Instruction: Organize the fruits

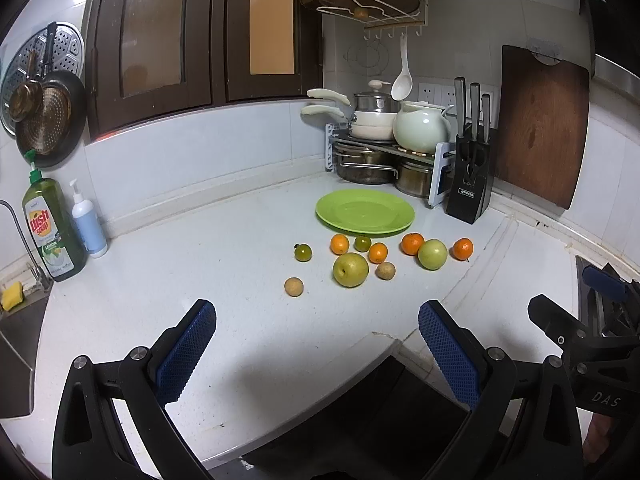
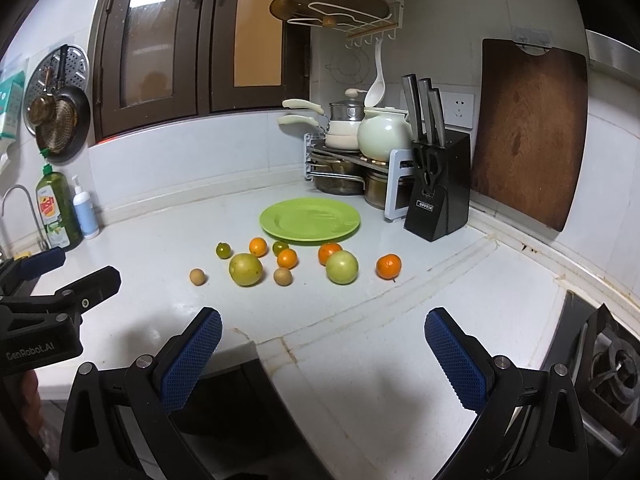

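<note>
A green plate lies empty on the white counter, in front of the pot rack. Several fruits lie loose just in front of it: small oranges, two large yellow-green fruits, small dark green citrus and small brown round fruits. My left gripper is open and empty, well short of the fruits. My right gripper is open and empty, also short of them. Each gripper shows at the edge of the other's view.
A pot rack and a black knife block stand in the back corner. A wooden cutting board leans on the right wall. Dish soap and a white pump bottle stand at left by the sink. A gas stove is at right.
</note>
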`<state>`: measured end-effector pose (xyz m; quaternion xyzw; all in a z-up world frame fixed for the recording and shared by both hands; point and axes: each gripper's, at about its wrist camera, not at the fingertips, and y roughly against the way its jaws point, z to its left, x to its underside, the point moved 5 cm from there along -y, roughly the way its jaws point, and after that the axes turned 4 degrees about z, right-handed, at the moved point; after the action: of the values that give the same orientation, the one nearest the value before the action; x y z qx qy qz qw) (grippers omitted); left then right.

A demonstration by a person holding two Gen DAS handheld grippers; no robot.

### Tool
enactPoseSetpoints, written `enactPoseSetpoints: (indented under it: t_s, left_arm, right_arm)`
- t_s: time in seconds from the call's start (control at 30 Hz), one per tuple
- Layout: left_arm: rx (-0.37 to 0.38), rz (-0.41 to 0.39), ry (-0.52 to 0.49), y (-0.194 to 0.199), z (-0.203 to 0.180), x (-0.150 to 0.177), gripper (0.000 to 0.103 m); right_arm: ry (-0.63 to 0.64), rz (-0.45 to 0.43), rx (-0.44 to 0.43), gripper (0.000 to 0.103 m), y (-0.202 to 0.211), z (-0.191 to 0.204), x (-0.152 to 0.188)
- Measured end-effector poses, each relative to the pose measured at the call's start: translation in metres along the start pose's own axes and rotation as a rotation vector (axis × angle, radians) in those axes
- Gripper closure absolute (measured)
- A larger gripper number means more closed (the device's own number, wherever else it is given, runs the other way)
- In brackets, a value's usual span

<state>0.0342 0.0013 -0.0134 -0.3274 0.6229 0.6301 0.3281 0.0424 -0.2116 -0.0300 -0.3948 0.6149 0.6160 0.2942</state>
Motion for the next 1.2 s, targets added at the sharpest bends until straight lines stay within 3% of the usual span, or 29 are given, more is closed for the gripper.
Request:
enactPoseSetpoints:
  t_s: [1.2]
  left_arm:
    - [-0.003,0.016,0.007,-0.011,0.01,-0.005,0.0]
  right_arm:
    - [0.018,0.016,-0.015,0.001,-0.016,0.009,-0.006]
